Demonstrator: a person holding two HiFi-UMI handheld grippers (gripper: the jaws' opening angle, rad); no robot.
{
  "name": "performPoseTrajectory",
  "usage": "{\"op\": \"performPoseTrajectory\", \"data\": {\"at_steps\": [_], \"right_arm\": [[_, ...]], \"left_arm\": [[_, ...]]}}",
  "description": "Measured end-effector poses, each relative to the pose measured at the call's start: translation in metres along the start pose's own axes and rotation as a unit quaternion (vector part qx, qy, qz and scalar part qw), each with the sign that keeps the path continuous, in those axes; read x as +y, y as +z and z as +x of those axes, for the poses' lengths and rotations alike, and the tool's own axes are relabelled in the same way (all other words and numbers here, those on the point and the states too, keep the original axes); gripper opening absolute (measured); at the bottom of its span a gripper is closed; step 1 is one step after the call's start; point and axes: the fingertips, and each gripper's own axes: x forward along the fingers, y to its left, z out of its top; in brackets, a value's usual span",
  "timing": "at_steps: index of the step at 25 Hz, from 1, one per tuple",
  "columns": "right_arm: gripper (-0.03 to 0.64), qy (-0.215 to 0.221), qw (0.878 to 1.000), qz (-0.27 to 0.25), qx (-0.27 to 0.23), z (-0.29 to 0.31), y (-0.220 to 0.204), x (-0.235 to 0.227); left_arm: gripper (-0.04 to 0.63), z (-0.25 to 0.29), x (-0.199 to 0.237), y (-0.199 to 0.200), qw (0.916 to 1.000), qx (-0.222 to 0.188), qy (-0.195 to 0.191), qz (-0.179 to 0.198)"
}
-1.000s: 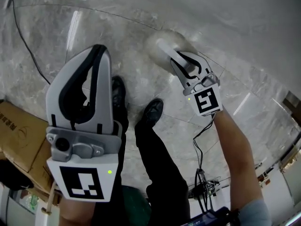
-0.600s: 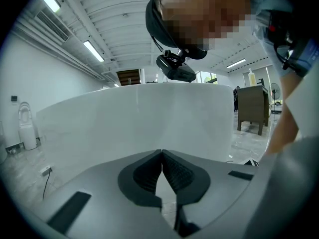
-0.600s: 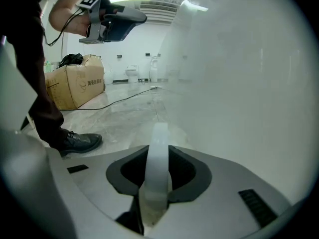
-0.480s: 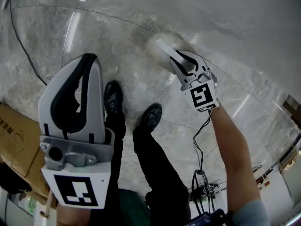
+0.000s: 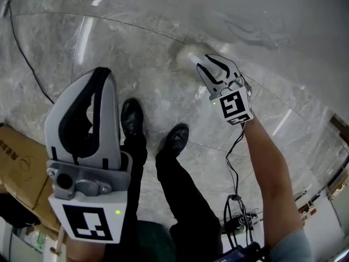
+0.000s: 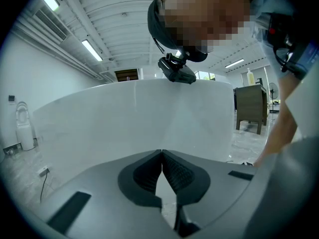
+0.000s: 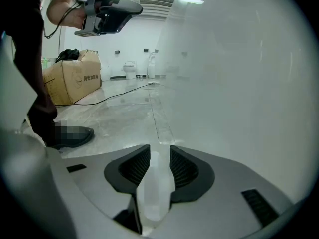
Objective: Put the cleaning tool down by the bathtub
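Note:
The cleaning tool [image 5: 184, 53] is a pale, soft round head on a white handle, resting low on the marble floor beside the white bathtub wall [image 5: 283, 15]. My right gripper [image 5: 204, 66] is stretched down to it. In the right gripper view the white handle [image 7: 155, 183] lies between the jaws, which are opening, with slim gaps at the pads [image 7: 183, 169]. The bathtub [image 7: 239, 83] fills that view's right side. My left gripper [image 5: 101, 74] hangs near my body, shut with nothing in it; its tips meet [image 6: 161, 154] in front of the tub [image 6: 124, 118].
My black shoes [image 5: 132, 113] [image 5: 175, 138] stand on the marble floor. A cardboard box [image 5: 16, 162] [image 7: 75, 81] sits at the left, and a black cable [image 5: 24, 48] trails across the floor. A toilet [image 7: 129, 66] is far off, and a dark cabinet [image 6: 249, 106] stands beyond the tub.
The right gripper's jaws have spread apart around the tool's handle, and it has shifted slightly toward the tub. The left gripper has sunk a little lower and leftward.

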Motion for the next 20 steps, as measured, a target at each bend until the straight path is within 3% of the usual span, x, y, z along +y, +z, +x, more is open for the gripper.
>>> {"op": "performPoseTrajectory", "data": {"at_steps": [9, 14, 17, 20], "right_arm": [[0.137, -0.011, 0.999, -0.003, -0.033, -0.050, 0.046, 0.000], [0.133, -0.023, 0.996, -0.022, -0.087, -0.113, 0.134, 0.009], [0.132, -0.036, 0.990, 0.028, -0.133, -0.162, 0.197, 0.016], [0.130, -0.073, 0.969, 0.097, -0.214, -0.214, 0.270, 0.012]], "left_arm": [[0.017, 0.006, -0.012, 0.044, 0.9996, -0.025, -0.013, -0.003], [0.017, -0.012, -0.014, 0.087, 0.9992, -0.034, -0.016, -0.013], [0.017, -0.022, -0.018, 0.124, 0.9987, -0.042, -0.022, -0.019], [0.017, -0.035, -0.018, 0.161, 0.9981, -0.052, -0.027, -0.019]]}}
